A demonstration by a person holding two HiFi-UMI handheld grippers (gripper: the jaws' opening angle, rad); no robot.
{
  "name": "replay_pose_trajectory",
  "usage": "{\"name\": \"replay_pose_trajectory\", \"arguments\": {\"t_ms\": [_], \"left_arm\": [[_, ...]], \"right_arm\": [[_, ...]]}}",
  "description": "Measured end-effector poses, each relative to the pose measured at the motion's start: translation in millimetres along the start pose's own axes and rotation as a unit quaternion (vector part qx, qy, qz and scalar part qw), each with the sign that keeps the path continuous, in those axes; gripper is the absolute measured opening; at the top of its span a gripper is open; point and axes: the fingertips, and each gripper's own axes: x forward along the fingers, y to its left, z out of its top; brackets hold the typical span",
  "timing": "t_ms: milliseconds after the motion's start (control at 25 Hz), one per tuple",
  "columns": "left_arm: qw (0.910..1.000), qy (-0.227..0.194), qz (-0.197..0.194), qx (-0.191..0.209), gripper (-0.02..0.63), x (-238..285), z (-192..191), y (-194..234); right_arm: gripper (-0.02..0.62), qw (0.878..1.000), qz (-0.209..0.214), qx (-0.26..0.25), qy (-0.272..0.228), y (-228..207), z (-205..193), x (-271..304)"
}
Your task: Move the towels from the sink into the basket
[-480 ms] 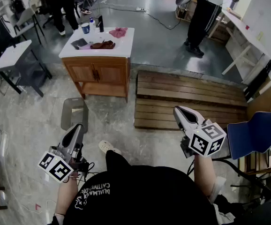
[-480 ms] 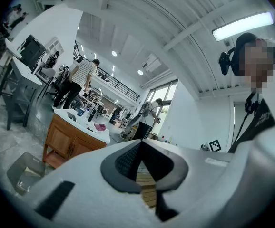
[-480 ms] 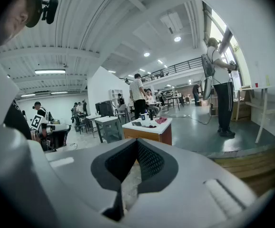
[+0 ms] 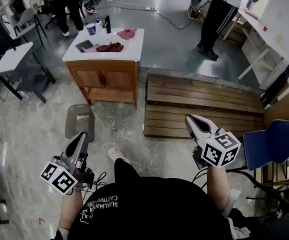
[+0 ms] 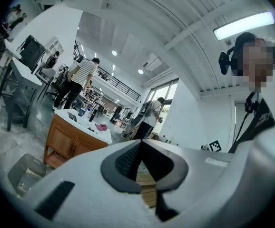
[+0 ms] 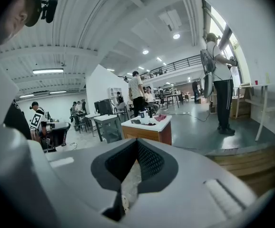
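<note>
Towels [image 4: 110, 47] well ahead on sink table [image 4: 134, 49], nearer left tongs [image 4: 82, 138] than right tongs [image 4: 192, 120]; both pressed together, empty; grey basket [image 4: 79, 120] just ahead of left tongs.

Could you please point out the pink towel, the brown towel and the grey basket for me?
pink towel [image 4: 127, 33]: head view, the middle of the cloth.
brown towel [image 4: 110, 47]: head view, the middle of the heap.
grey basket [image 4: 80, 107]: head view, its far rim.

At upper left the pink towel [image 4: 127, 34] and the dark maroon towel [image 4: 110, 47] lie on a white sink top [image 4: 134, 51]; the cabinet [image 4: 102, 79] is brown wood, the basket [image 4: 79, 120] grey.
</note>
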Motion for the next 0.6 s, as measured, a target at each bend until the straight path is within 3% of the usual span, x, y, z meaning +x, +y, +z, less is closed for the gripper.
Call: {"name": "replay_pose_trajectory", "arguments": {"t_ms": [240,400,600], "left_arm": [[1.0000,0.008,0.002,0.001,-0.002,17.3,4.7,30.4],[0.9995,-0.001,0.014,0.027,-0.002,39.3,22.0,62.8],[0.9992,-0.027,-0.019,0.021,-0.002,86.3,60.3,100.0]], "right_arm": [[0.005,1.000,-0.005,0.010,0.010,-10.3,-1.8,35.6],[0.006,0.999,-0.006,0.034,0.009,-22.5,7.1,72.1],[0.006,0.999,-0.001,0.054,-0.005,-40.9,38.8,131.3]]}}
